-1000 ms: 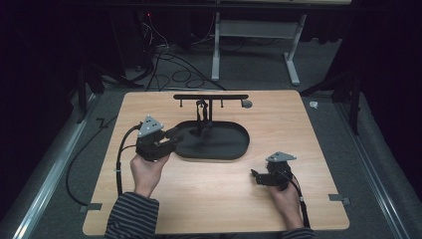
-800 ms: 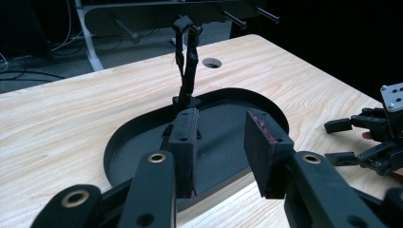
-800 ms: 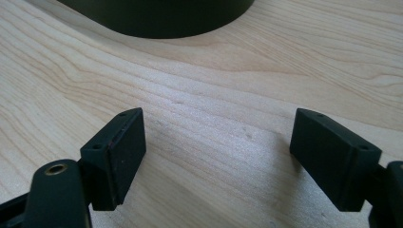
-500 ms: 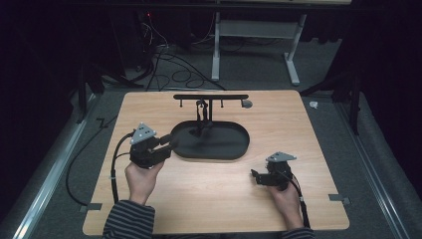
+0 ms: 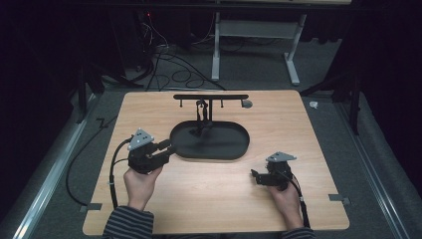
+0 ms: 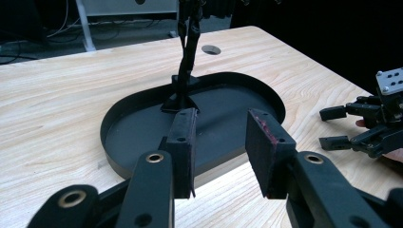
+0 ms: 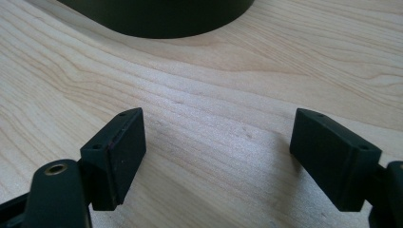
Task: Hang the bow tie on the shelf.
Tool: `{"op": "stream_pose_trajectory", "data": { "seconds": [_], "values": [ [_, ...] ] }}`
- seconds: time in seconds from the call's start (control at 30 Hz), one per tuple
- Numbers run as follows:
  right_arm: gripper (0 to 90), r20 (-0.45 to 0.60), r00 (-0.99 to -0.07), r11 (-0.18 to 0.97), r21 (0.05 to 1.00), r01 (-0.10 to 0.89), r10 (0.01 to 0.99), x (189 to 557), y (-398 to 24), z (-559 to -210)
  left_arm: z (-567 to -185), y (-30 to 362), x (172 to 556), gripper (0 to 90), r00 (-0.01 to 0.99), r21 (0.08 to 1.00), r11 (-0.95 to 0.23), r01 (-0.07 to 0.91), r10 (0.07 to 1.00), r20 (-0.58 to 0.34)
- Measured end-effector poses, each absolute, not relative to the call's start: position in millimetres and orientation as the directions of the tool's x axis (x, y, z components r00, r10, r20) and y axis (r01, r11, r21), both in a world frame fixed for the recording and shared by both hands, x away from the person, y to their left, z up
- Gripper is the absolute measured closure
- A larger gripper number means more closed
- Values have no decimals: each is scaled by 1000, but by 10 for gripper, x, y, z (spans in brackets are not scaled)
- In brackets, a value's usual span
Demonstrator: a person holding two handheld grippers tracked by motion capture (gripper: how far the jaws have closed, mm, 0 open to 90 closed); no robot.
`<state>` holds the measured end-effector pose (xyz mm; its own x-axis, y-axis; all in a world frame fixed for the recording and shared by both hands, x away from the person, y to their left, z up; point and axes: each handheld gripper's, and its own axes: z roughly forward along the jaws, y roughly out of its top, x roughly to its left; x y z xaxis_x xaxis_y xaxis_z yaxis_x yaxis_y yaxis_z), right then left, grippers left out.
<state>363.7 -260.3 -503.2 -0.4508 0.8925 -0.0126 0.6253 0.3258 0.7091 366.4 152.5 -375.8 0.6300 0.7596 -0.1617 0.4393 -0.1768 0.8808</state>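
Parted with nothing between: left gripper (image 5: 166,148) at centre left of the high view, tips just beside the rim of the black oval tray (image 5: 234,149) mid-frame. Spread wide over bare wood: right gripper (image 5: 255,177), lower right, near the tray.

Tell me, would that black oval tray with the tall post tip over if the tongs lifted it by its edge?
Probably it would tilt: the black oval tray carries a tall black post with a crossbar toward one end, so it looks top-heavy. It seems stiff, not floppy. Its thin upright rim should suit the left tongs.
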Motion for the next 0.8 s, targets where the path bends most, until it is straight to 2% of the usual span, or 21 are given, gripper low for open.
{"op": "stream_pose_trajectory", "data": {
  "seconds": [0.8],
  "values": [
    [207,-13,-450,326,709,625,893,3637,-2602,-5032,-4001,1491,3626,633,627,857,-175,485,753,-201]
  ]
}}
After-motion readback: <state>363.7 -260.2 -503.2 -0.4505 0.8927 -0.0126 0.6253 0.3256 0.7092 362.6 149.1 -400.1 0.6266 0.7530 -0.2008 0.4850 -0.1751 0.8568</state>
